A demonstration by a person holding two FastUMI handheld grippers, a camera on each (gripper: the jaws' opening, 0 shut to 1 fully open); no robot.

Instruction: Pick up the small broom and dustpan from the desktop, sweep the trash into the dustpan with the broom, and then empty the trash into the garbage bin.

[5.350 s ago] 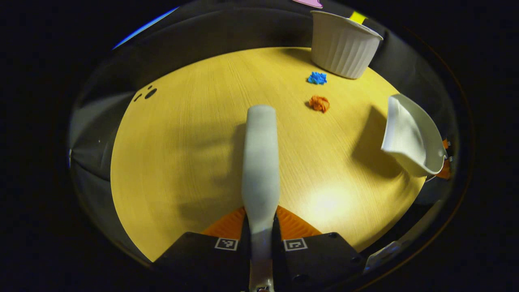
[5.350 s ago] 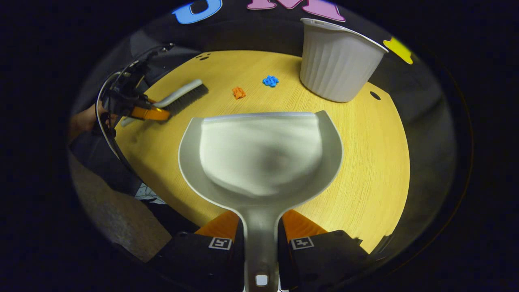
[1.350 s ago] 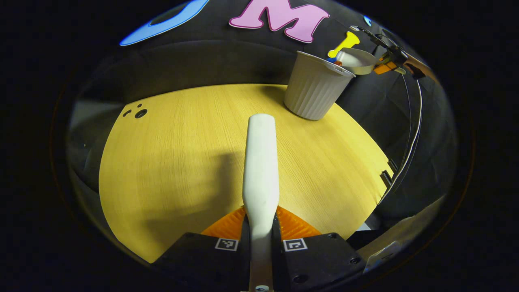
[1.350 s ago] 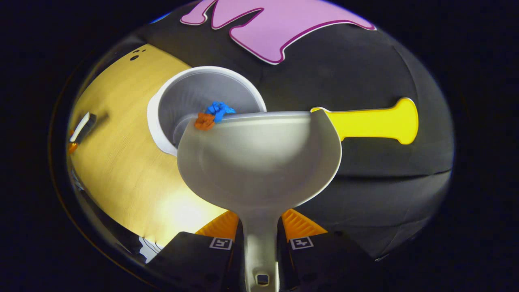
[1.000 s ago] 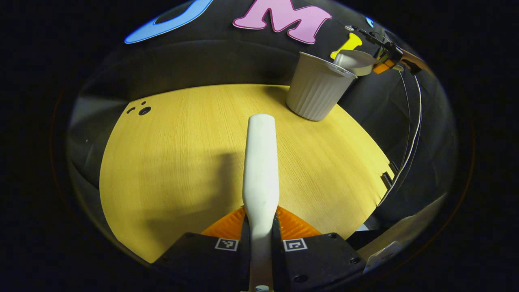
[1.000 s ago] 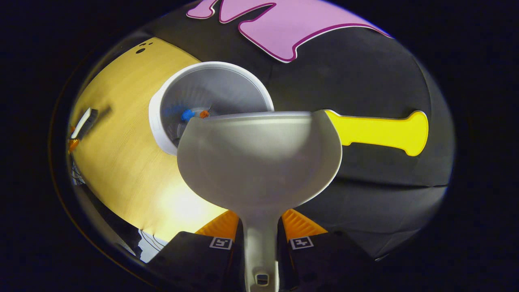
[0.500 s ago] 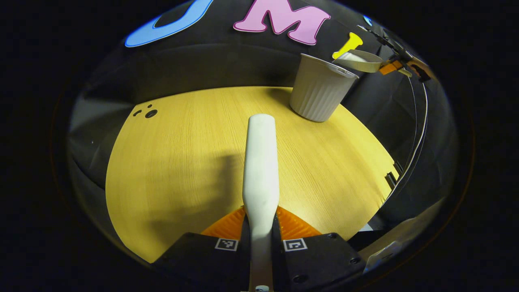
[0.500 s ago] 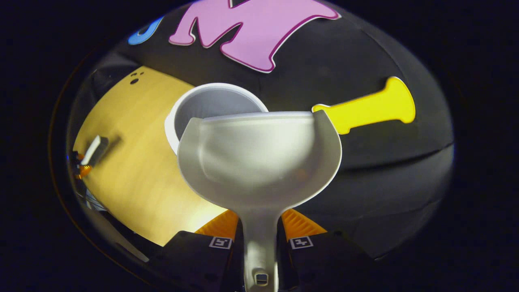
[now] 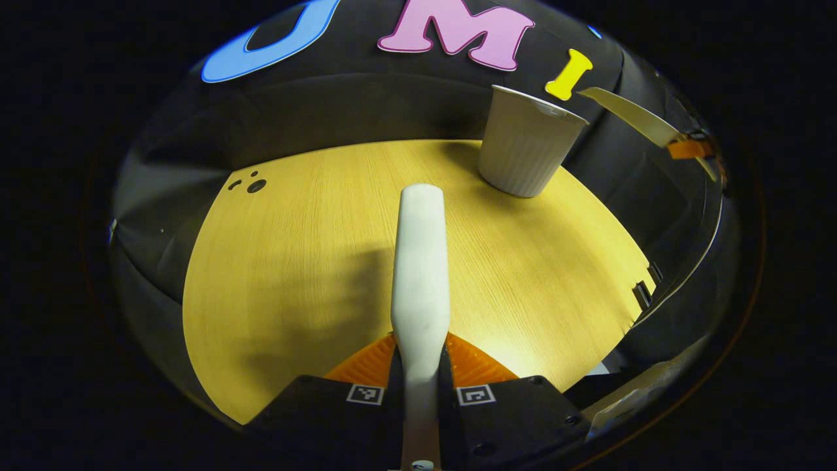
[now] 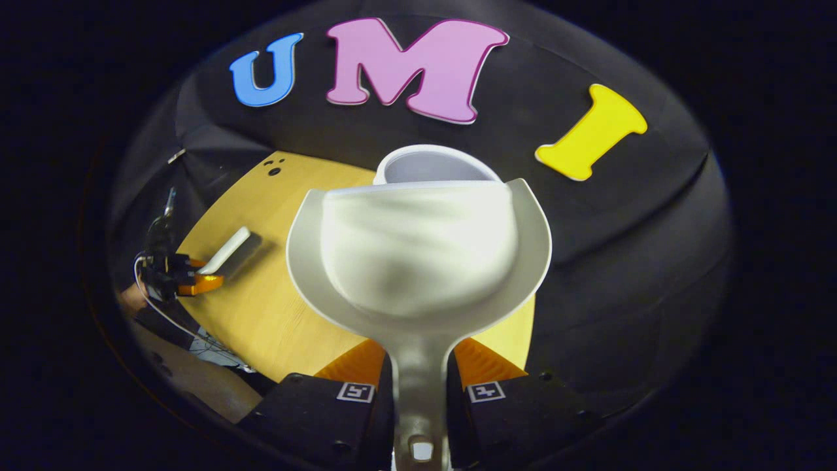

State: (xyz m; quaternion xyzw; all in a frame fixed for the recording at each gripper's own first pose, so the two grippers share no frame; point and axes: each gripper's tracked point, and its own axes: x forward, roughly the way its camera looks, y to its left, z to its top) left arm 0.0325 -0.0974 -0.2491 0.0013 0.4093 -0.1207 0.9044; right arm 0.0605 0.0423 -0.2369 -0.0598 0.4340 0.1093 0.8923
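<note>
My left gripper (image 9: pixel 420 356) is shut on the white broom (image 9: pixel 420 261), whose back runs straight ahead over the yellow desktop (image 9: pixel 294 261). The white ribbed garbage bin (image 9: pixel 526 147) stands at the desk's far right. My right gripper (image 10: pixel 420 366) is shut on the handle of the white dustpan (image 10: pixel 418 255), held in the air and level, its pan bare inside. The bin's rim (image 10: pixel 425 160) peeks out just behind the dustpan's front edge. In the left gripper view the dustpan (image 9: pixel 628 114) hangs to the right of the bin. The broom (image 10: pixel 225 252) and left gripper (image 10: pixel 196 282) show far left.
Small dark holes (image 9: pixel 252 186) mark the desk's far left corner. The desk's right edge has two small notches (image 9: pixel 644 288). A cable (image 9: pixel 703 248) hangs along the right side. The black cloth wall stands close behind the bin.
The blue and orange scraps slid off the dustpan into the bin. The right gripper then pulled the dustpan back and levelled it, away from the bin's mouth. The broom stayed almost still.
</note>
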